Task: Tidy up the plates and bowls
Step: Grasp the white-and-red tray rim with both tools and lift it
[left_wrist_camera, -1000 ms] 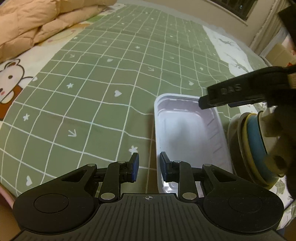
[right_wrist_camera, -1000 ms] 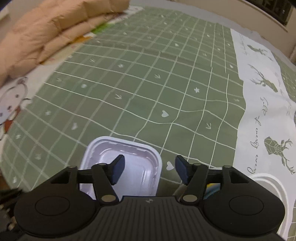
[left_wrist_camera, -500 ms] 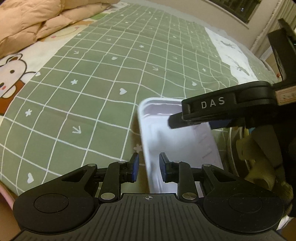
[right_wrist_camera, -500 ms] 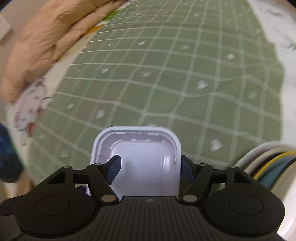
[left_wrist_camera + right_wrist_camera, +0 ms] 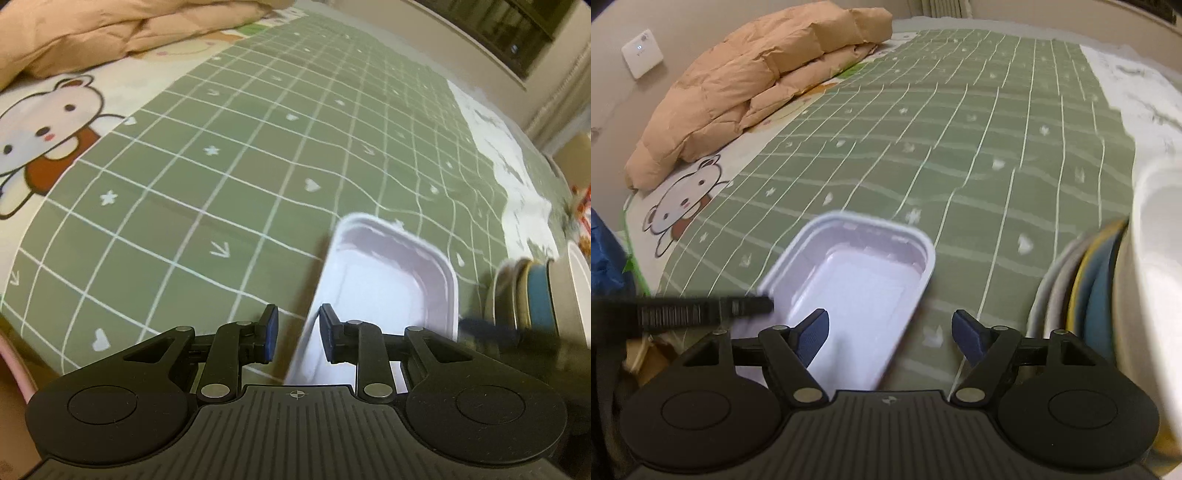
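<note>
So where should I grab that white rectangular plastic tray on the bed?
Probably the white rectangular plastic tray's near long rim wall, from above: the left gripper already straddles that thin upright edge, one pad inside, one outside. The body looks too wide to span.

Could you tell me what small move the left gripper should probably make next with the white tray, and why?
Probably close the left gripper on the near wall of the white tray. That wall stands between its jaws, but a gap shows on the left side. The right gripper has just been opening its jaws, and the tray's right wall lies loose between them.
</note>
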